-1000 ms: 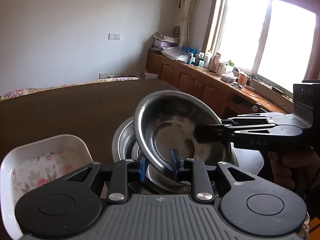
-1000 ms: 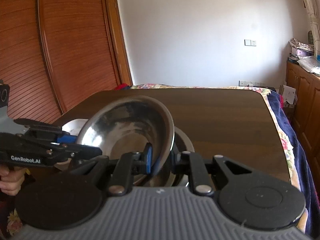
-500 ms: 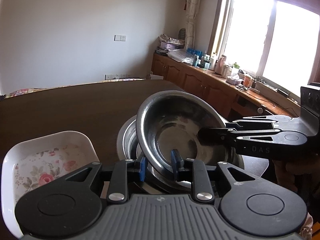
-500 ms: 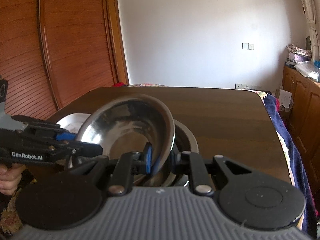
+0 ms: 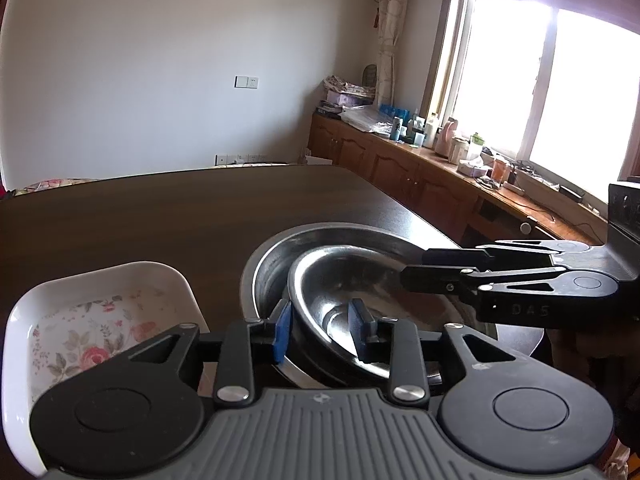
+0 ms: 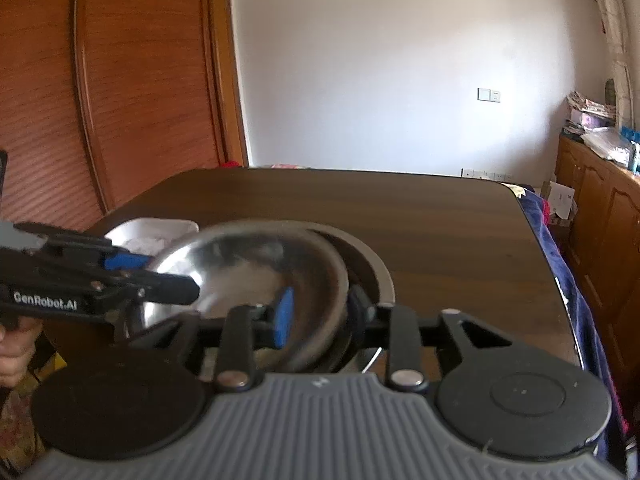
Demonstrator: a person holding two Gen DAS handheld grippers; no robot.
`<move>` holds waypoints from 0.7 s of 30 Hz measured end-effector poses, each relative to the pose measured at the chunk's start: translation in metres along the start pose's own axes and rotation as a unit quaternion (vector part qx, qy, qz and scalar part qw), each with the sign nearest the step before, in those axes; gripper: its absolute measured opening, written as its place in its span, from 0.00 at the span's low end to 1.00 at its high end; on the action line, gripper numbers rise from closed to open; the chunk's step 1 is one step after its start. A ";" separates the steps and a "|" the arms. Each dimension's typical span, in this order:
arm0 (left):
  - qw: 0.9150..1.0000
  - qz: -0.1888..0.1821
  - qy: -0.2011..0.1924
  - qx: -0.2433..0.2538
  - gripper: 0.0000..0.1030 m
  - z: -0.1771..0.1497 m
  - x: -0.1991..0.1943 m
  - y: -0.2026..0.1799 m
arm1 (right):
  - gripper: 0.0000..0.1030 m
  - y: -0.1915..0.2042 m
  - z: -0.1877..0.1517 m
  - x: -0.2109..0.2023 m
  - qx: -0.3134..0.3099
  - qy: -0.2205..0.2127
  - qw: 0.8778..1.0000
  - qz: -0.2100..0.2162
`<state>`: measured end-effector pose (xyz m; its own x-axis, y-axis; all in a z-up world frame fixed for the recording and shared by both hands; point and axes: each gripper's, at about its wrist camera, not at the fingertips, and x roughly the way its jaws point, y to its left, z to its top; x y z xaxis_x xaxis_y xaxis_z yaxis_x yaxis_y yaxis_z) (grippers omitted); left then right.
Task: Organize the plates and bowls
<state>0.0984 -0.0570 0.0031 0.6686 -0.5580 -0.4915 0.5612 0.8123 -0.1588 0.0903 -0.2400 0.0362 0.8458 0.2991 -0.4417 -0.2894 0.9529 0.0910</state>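
Note:
A small steel bowl [image 5: 360, 276] lies inside a larger steel bowl [image 5: 272, 264] on the dark wooden table [image 5: 160, 208]. My left gripper [image 5: 320, 330] straddles the small bowl's near rim. Its jaws are opening and the pads stand off the metal. My right gripper [image 6: 320, 312] straddles the opposite rim of the small bowl [image 6: 248, 264], which is blurred. Its jaws are also opening, with a gap at the pads. Each gripper shows in the other's view: the right gripper [image 5: 416, 268] at the bowl's right edge, the left gripper [image 6: 176, 276] at its left edge.
A white square dish with a flower pattern [image 5: 100, 320] sits just left of the bowls. A wooden cupboard [image 5: 420, 172] with bottles runs under the window at the right. A wardrobe [image 6: 120, 100] stands beyond the table, and a bed's blue cover [image 6: 560, 260] lies along its right edge.
The small bowl was held tilted up on its edge by both grippers. It has dropped nearly flat into the larger bowl, and both pairs of jaws have widened off its rim.

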 end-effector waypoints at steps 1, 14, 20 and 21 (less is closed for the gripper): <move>1.000 0.002 -0.002 0.001 0.61 0.000 0.000 0.000 | 0.38 -0.001 0.000 -0.001 0.004 -0.004 1.000 0.003; 0.993 0.076 -0.089 0.027 1.00 -0.016 -0.033 -0.017 | 0.52 -0.007 -0.012 -0.026 0.047 -0.072 0.996 -0.005; 0.991 0.085 -0.107 0.006 1.00 -0.028 -0.040 -0.014 | 0.65 -0.011 -0.026 -0.024 0.056 -0.082 0.995 -0.017; 0.990 0.089 -0.109 0.003 1.00 -0.029 -0.041 -0.013 | 0.66 -0.010 -0.027 -0.023 0.052 -0.083 0.995 -0.021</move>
<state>0.0496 -0.0393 0.0001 0.8459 -0.4308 -0.3145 0.4281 0.9001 -0.0815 0.0618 -0.2582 0.0211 0.9212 0.2540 -0.2948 -0.2104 0.9624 0.1716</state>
